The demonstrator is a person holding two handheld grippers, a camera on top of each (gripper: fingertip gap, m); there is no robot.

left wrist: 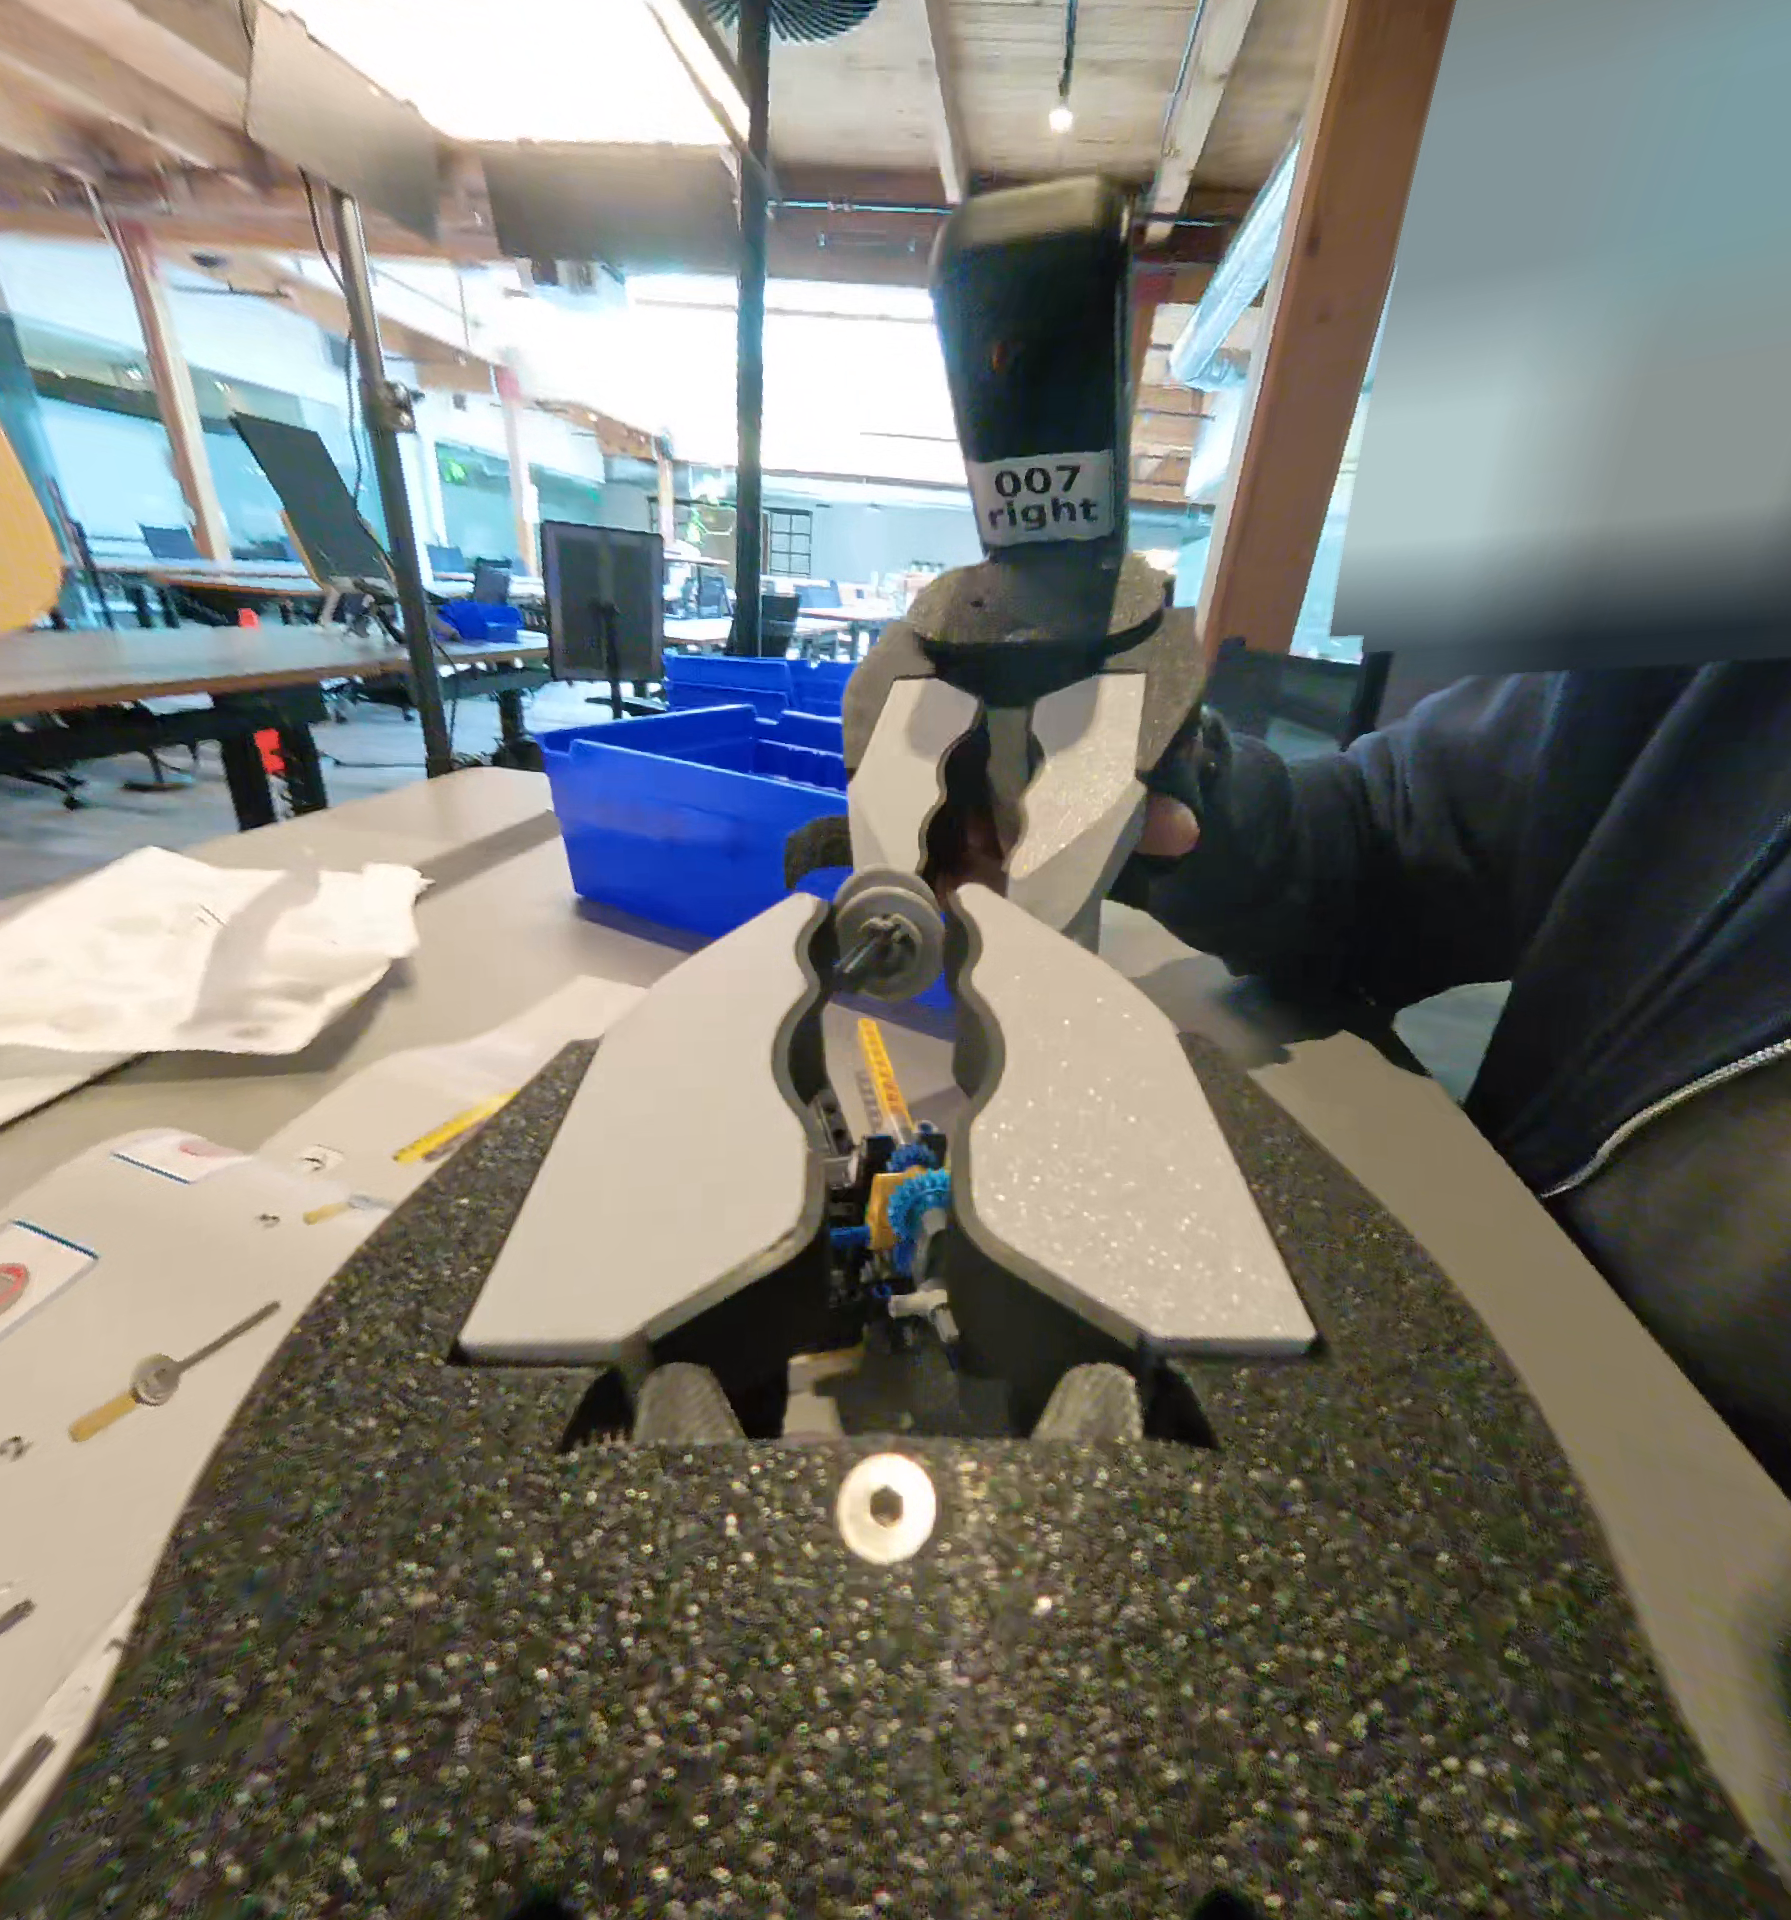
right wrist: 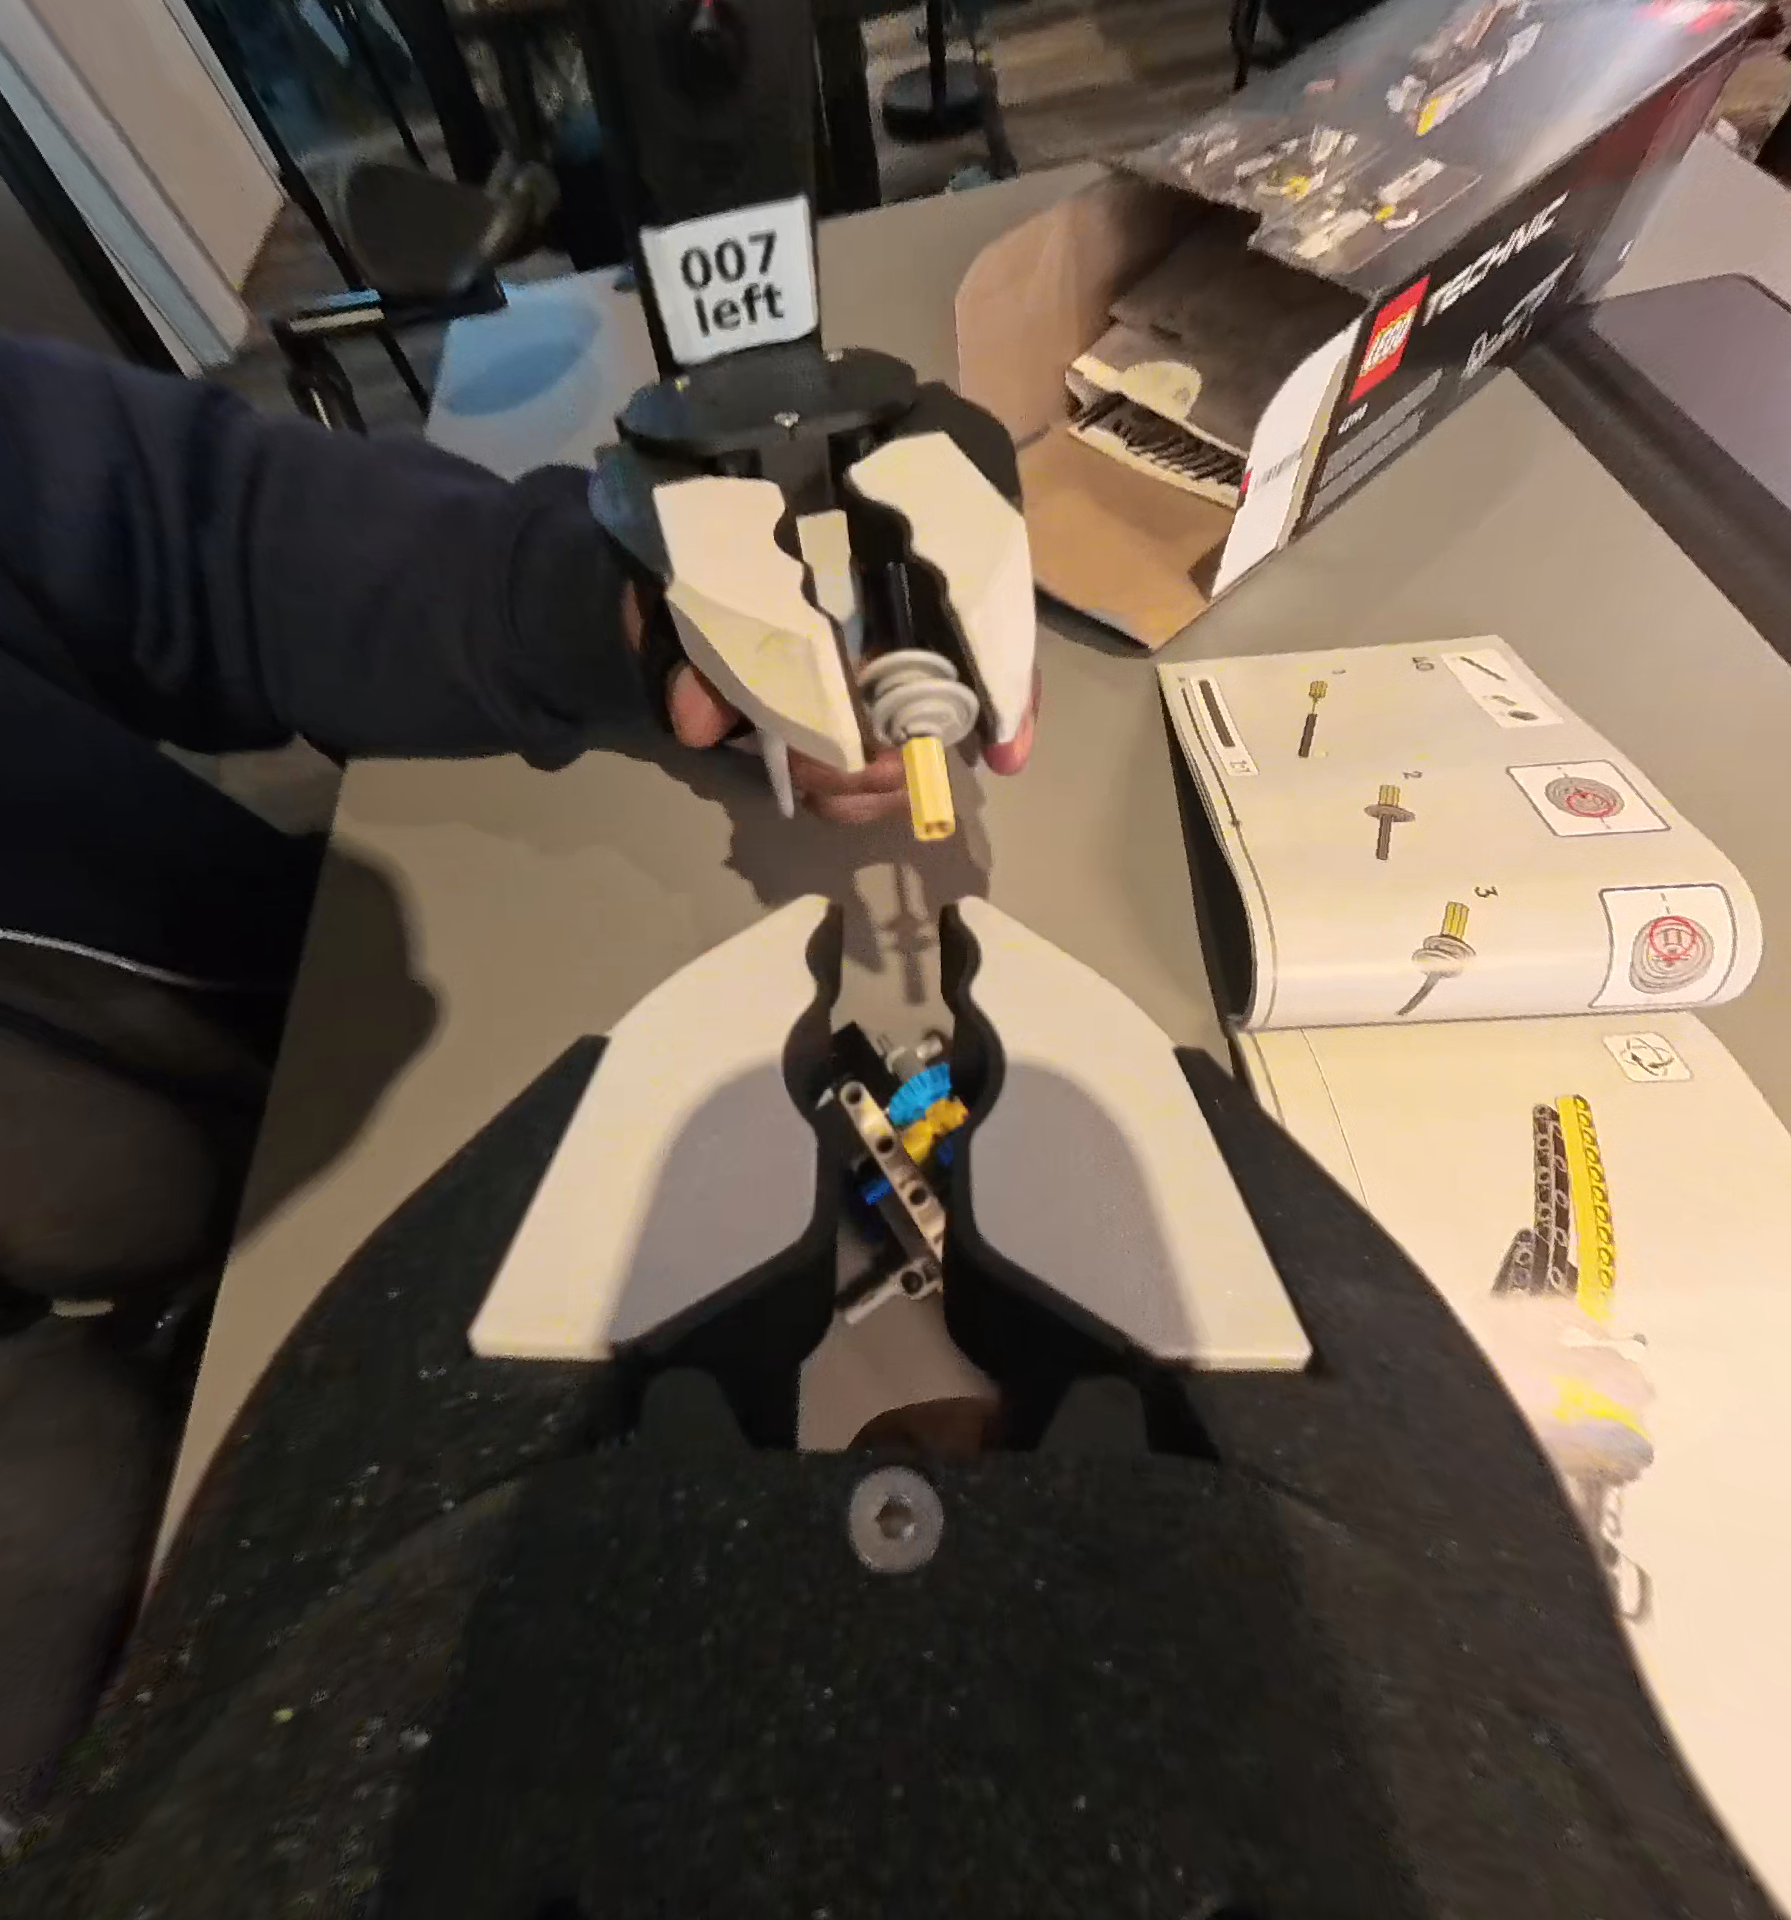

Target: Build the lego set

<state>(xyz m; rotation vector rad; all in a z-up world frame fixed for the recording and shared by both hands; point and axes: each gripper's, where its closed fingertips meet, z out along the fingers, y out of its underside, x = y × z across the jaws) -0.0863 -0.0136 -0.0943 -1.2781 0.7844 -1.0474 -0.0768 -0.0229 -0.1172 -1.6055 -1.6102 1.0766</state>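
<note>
My left gripper (left wrist: 888, 914) is shut on a grey disc (left wrist: 886, 940) threaded on a black axle. In the right wrist view the left gripper (right wrist: 927, 732) hangs above the table, and the disc (right wrist: 917, 701) has a yellow connector (right wrist: 927, 790) sticking out below it. My right gripper (right wrist: 891, 914) has its fingers slightly parted and holds nothing. It faces the left gripper from above in the left wrist view (left wrist: 974, 883). A small assembly with a blue gear, black beams and a yellow beam (left wrist: 896, 1195) shows through both finger gaps (right wrist: 901, 1143) and seems to lie on the table.
The open instruction booklet (right wrist: 1442, 831) lies at the right and also shows in the left wrist view (left wrist: 143, 1299). The set's opened box (right wrist: 1390, 364) is behind it. Blue bins (left wrist: 683, 800) and a white plastic bag (left wrist: 164, 956) sit on the grey table (right wrist: 558, 935). A dark sleeve (right wrist: 299, 571) reaches in.
</note>
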